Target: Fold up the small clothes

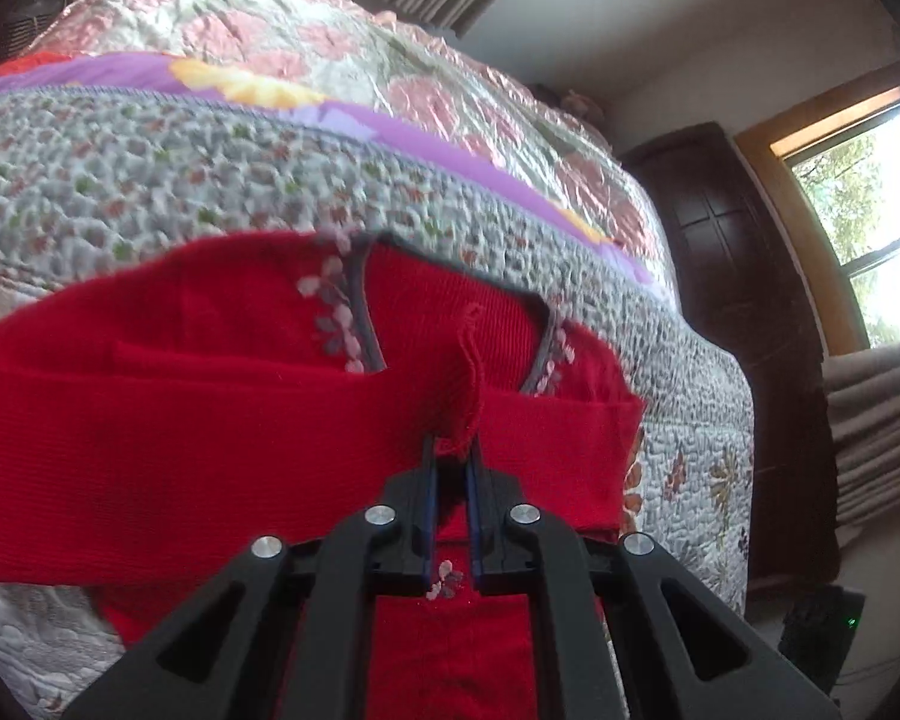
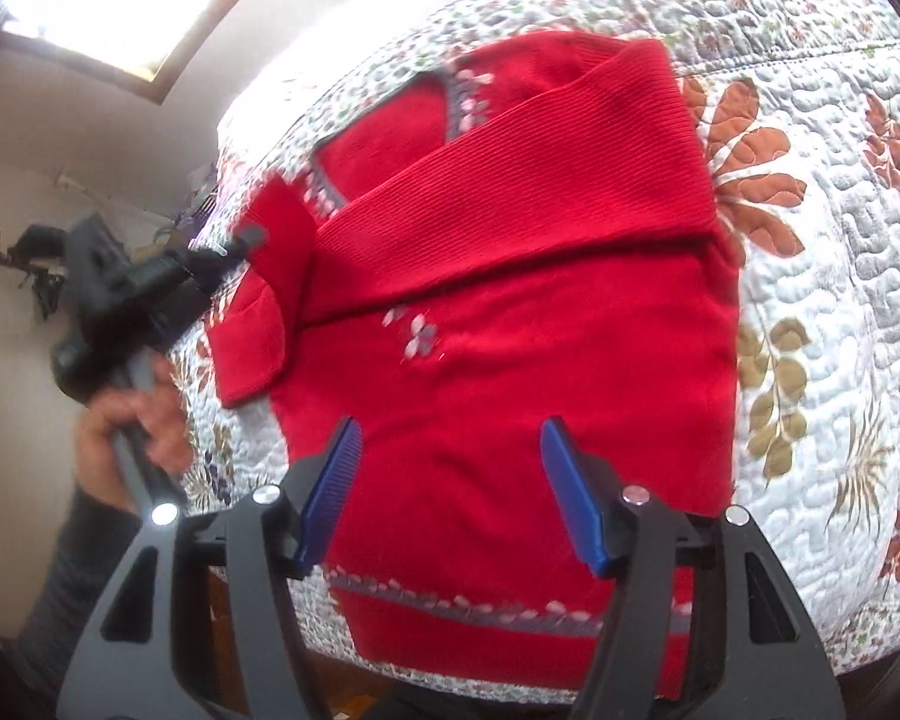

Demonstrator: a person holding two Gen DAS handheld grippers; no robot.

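Lying flat on the quilt (image 2: 822, 192), the red sweater (image 2: 510, 330) has one sleeve (image 2: 540, 180) folded across its chest. Right gripper (image 2: 450, 492) hovers above the sweater's lower body near the hem, jaws spread wide, blue pads (image 2: 570, 498) gripping nothing. Left gripper (image 1: 452, 450) sits at the sweater's far edge, jaws clenched on a bunched fold of the other sleeve (image 1: 465, 408); the right wrist view shows that sleeve's cuff (image 2: 252, 348) hanging past the sweater's side. A hand (image 2: 126, 420) holds the left gripper's handle beside the sweater.
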